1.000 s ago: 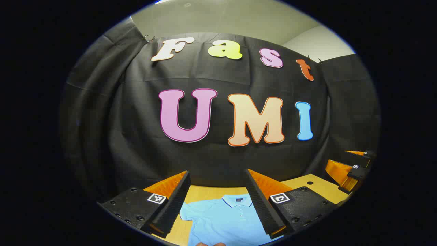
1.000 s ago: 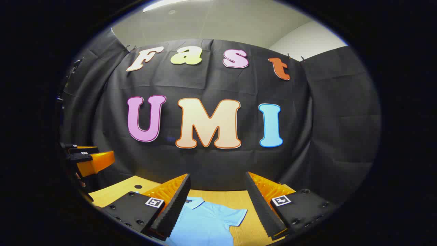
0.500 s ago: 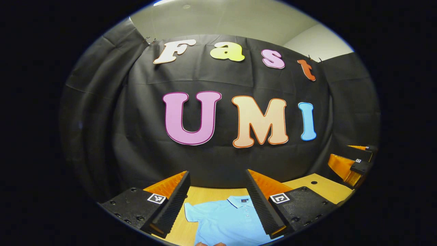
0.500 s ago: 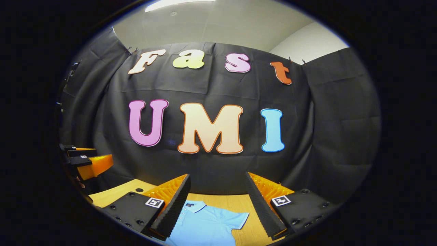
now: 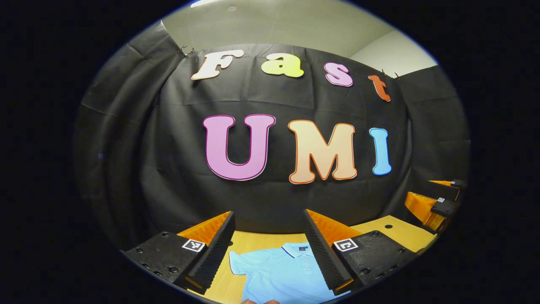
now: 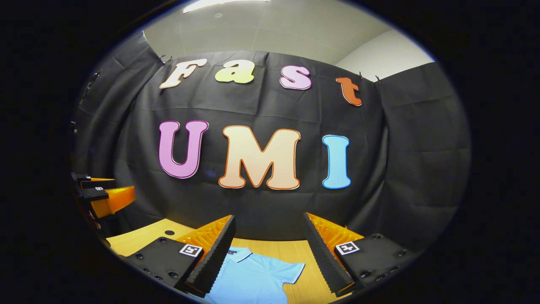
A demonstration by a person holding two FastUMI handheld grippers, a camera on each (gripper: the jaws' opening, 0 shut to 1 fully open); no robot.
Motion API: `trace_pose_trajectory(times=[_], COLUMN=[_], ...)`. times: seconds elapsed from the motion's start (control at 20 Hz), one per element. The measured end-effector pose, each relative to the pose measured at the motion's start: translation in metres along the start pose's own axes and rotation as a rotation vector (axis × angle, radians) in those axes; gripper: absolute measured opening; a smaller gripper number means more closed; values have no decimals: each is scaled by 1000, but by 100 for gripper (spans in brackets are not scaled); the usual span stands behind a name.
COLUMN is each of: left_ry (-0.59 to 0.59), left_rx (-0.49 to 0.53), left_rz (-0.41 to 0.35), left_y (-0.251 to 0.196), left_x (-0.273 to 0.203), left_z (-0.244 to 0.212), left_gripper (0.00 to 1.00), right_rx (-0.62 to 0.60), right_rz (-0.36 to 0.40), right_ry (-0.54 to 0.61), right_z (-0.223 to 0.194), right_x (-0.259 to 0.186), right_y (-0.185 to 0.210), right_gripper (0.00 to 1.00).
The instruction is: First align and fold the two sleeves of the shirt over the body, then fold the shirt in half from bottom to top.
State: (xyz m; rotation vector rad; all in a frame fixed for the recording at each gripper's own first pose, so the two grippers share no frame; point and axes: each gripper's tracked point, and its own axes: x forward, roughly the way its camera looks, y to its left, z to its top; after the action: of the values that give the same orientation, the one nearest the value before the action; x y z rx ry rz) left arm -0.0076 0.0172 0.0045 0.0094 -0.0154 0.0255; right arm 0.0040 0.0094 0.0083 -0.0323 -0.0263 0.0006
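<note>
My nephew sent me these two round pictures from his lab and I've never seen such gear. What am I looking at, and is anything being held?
No robot here: a person holds a two-fingered claw in each hand, and a wide-angle camera rides on each one. In the left gripper view, the left claw stands open at the bottom, with the other claw off to the right. In the right gripper view, the right claw is open too. Below them a light blue polo shirt lies flat on a wooden table, sleeves spread, not yet folded. Neither claw holds anything.
</note>
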Motion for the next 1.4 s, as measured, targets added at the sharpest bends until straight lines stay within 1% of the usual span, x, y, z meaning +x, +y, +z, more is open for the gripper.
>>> trace_pose_trajectory(times=[0.15,0.2,0.3,0.45,0.5,0.7,0.75,0.8,0.95,1.15,1.2,1.3,1.4], left_ry=[-6,-4,-1,-4,-6,-23,-22,-19,-31,-23,-17,4,23], left_rx=[-9,-10,-12,-15,-13,7,14,24,64,98,99,99,96], left_rz=[0,0,5,19,23,50,56,66,133,181,192,209,221], left_y=[-1,-1,-1,2,3,10,11,13,30,33,35,36,37], left_x=[-1,-3,-5,-8,-9,-14,-14,-15,-20,-22,-22,-22,-22], left_z=[1,1,0,1,2,9,6,7,15,16,14,8,4], left_gripper=[94,94,94,96,94,95,93,94,94,93,95,93,94], right_rx=[-14,-18,-33,-64,-75,-99,-99,-91,-33,30,53,76,89], right_rz=[-7,-9,-10,-3,-3,-6,-14,-22,-25,-57,-61,-79,-89], right_ry=[22,32,52,123,143,233,261,287,406,582,618,670,711], right_z=[-11,-15,-29,-67,-79,-135,-149,-163,-214,-290,-306,-333,-356], right_x=[3,5,12,26,31,59,68,78,98,112,113,117,121], right_y=[-6,-9,-15,-22,-25,-44,-51,-57,-67,-83,-84,-92,-93], right_gripper=[100,98,100,98,100,99,99,99,99,99,99,99,100])
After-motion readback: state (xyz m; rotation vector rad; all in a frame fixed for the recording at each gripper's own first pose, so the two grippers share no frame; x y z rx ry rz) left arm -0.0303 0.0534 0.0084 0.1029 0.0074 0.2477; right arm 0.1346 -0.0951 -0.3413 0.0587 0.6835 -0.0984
